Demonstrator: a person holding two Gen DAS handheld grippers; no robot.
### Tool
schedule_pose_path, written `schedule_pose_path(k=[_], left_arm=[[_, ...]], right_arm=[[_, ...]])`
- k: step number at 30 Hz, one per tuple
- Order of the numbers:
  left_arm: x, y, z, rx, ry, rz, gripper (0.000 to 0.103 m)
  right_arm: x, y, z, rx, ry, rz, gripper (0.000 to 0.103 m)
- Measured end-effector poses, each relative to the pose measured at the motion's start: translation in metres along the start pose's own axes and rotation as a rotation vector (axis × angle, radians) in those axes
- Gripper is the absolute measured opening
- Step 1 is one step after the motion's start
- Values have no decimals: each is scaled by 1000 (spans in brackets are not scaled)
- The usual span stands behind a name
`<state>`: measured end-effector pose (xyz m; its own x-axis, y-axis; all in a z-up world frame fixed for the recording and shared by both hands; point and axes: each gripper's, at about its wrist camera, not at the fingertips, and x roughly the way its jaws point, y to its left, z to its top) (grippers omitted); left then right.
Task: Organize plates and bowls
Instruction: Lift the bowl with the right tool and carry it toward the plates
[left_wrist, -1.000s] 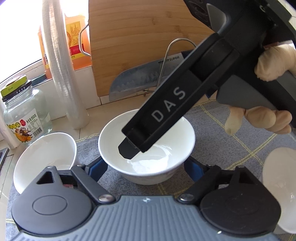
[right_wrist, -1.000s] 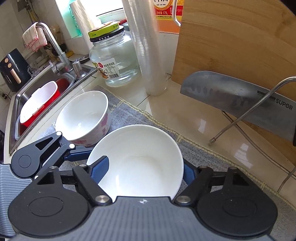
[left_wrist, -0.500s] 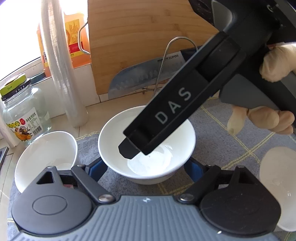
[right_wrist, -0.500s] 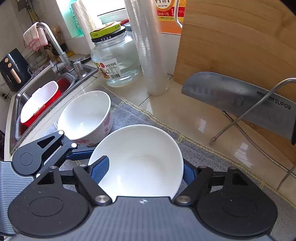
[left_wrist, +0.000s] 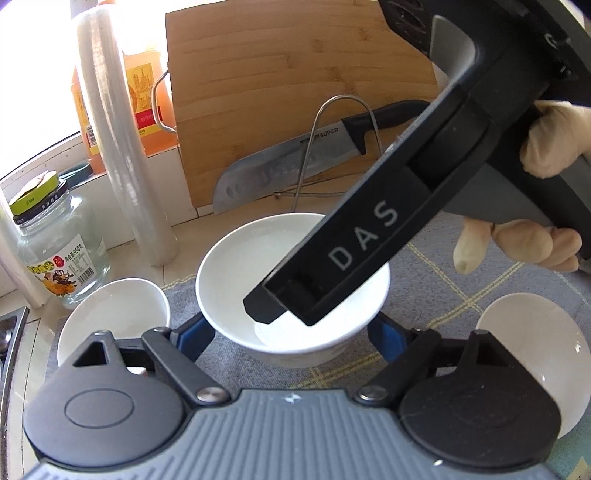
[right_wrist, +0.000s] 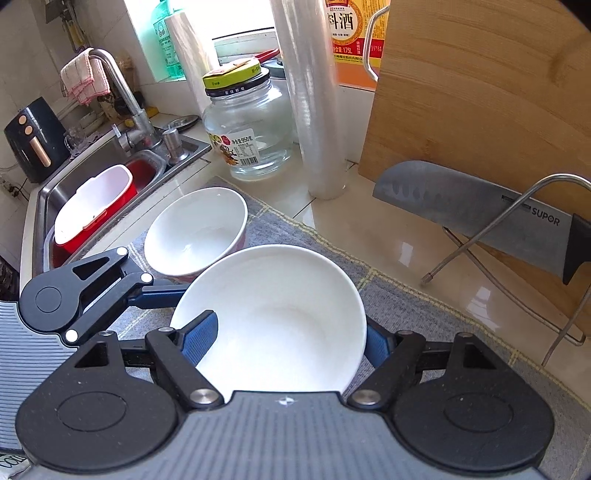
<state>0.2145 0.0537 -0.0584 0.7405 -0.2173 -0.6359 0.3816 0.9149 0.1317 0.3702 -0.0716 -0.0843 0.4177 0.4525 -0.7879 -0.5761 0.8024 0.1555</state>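
Note:
A plain white bowl (left_wrist: 251, 266) sits between the blue pads of my left gripper (left_wrist: 290, 332), which press on its lower sides. My right gripper (right_wrist: 286, 339) is shut on the same white bowl (right_wrist: 280, 310), one pad at each side of the rim. In the left wrist view one black finger (left_wrist: 351, 258) of the right gripper slants down into the bowl, held by a gloved hand (left_wrist: 546, 144). A finger (right_wrist: 159, 295) of the left gripper reaches the bowl from the left. A second bowl (right_wrist: 195, 232) with a pink pattern stands left of it. A small white dish (left_wrist: 535, 354) lies to the right.
A grey checked mat (right_wrist: 424, 314) covers the counter. Behind stand a wooden cutting board (right_wrist: 480, 110), a knife (right_wrist: 461, 206) on a wire rack, a glass jar (right_wrist: 247, 133) and a roll of film (right_wrist: 317, 110). A sink (right_wrist: 48, 206) with a red basin lies left.
Both grippers and the white bowl between them have risen a little together. The counter, the knife and the patterned bowl sit slightly lower in the views.

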Motion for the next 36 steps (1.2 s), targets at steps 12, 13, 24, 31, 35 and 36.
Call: schedule_pose_path(k=[12,13,24,31,35,36], left_arm=[[-28,-11,3,37,-9,-21,89],[-31,-13,3,40,-11,-21,89],[-63,-34,1,67,-37,-48,89],[-73,-50,-1,88,-47,-81,89],[-76,-59,-2,100,-52,-104,89],[-77,-62,-3,104,-53,-111,89]], right_arm=[[-28,18,-14,13,-26,-14,85],[-32,20,-17,13,-30,-18,85],[-71,38,-40,22,-75,-43,85],[-89,41,-58,44,-86,-65,85],[-98,40,-69,63,-89,-79,85],[-100,40,-72,67,-90,-84,85]])
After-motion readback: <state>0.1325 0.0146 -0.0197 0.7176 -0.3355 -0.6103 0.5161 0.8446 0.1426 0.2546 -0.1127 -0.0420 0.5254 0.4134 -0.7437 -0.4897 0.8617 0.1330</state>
